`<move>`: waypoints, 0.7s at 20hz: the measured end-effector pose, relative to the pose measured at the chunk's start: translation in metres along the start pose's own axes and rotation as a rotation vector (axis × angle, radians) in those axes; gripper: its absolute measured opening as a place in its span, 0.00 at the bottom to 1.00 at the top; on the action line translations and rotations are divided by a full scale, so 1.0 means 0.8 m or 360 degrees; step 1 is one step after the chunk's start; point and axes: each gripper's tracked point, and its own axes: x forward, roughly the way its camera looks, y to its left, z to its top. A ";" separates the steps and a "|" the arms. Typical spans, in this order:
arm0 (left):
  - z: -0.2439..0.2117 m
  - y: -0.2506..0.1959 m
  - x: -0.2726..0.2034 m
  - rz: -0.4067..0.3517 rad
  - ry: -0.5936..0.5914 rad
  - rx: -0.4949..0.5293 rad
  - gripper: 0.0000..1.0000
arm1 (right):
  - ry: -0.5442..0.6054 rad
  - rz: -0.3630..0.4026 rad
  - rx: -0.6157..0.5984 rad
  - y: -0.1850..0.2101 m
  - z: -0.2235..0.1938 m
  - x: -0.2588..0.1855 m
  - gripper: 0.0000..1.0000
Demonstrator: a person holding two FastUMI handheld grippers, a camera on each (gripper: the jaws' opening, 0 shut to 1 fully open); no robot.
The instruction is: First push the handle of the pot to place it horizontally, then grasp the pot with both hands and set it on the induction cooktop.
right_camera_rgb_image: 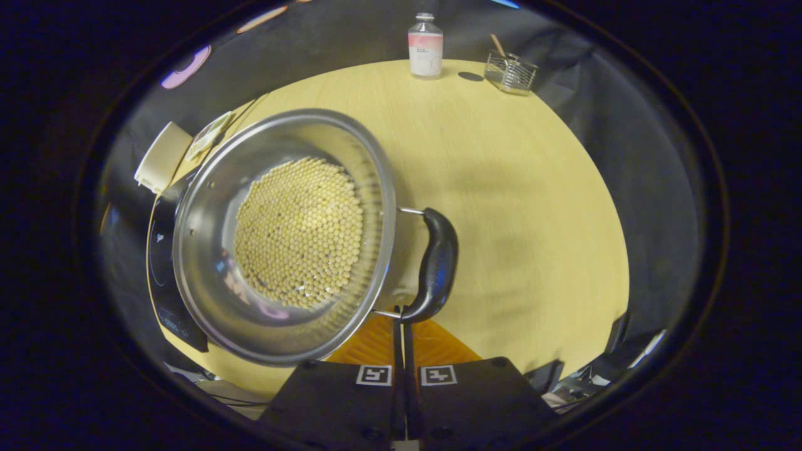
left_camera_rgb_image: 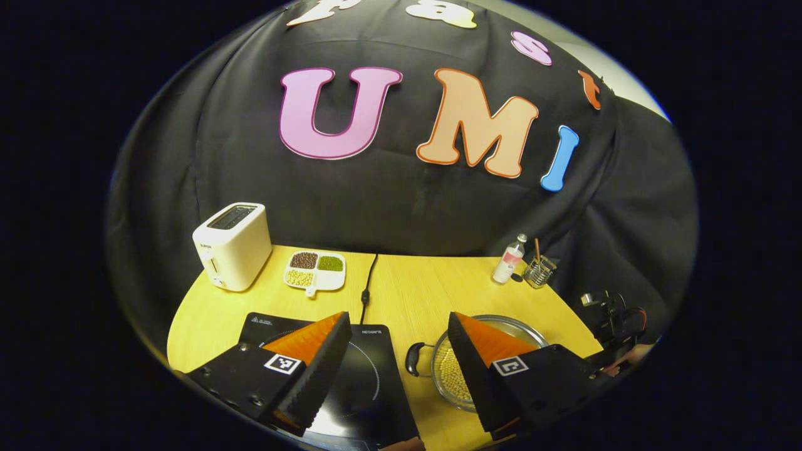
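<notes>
Black grippers, ribbed orange-backed fingers (left_camera_rgb_image: 326, 351), square black-and-white markers (left_camera_rgb_image: 283, 363)

Shiny metal pot (right_camera_rgb_image: 207, 250), glossy black handle (right_camera_rgb_image: 437, 263), matt wooden table (right_camera_rgb_image: 532, 207)

Bare tabletop (right_camera_rgb_image: 501, 188) stretches right of the pot (right_camera_rgb_image: 282, 238), open up to a bottle (right_camera_rgb_image: 425, 45) and a wire holder (right_camera_rgb_image: 510, 72) at the far edge. Left of the pot, the induction cooktop (left_camera_rgb_image: 369, 376) lies flat, with a toaster (left_camera_rgb_image: 233, 245) and a divided dish (left_camera_rgb_image: 315, 271) behind it.

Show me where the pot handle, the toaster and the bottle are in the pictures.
pot handle (right_camera_rgb_image: 437, 263): right gripper view, middle of the black grip.
toaster (left_camera_rgb_image: 241, 250): left gripper view, its white side.
bottle (right_camera_rgb_image: 425, 53): right gripper view, its label.
</notes>
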 end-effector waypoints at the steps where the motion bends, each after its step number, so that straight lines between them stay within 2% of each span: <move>1: -0.003 -0.004 0.002 0.0012 0.0017 -0.0018 0.95 | -0.0006 0.0019 -0.0007 -0.005 0.009 0.002 0.03; 4: -0.015 -0.008 0.008 0.0084 0.0075 -0.0063 0.95 | -0.0047 0.0084 -0.0048 -0.015 0.044 0.002 0.05; 9: -0.051 -0.021 0.008 0.0189 0.0223 -0.0108 0.95 | -0.0126 0.0197 -0.0045 -0.027 0.073 -0.015 0.03; 12: -0.075 -0.031 0.010 0.0221 0.0323 -0.0132 0.93 | -0.0255 0.0249 -0.0007 -0.029 0.093 -0.034 0.03; 14: -0.094 -0.036 0.014 0.0254 0.0388 -0.0134 0.92 | -0.0321 0.0274 0.0033 -0.027 0.110 -0.042 0.13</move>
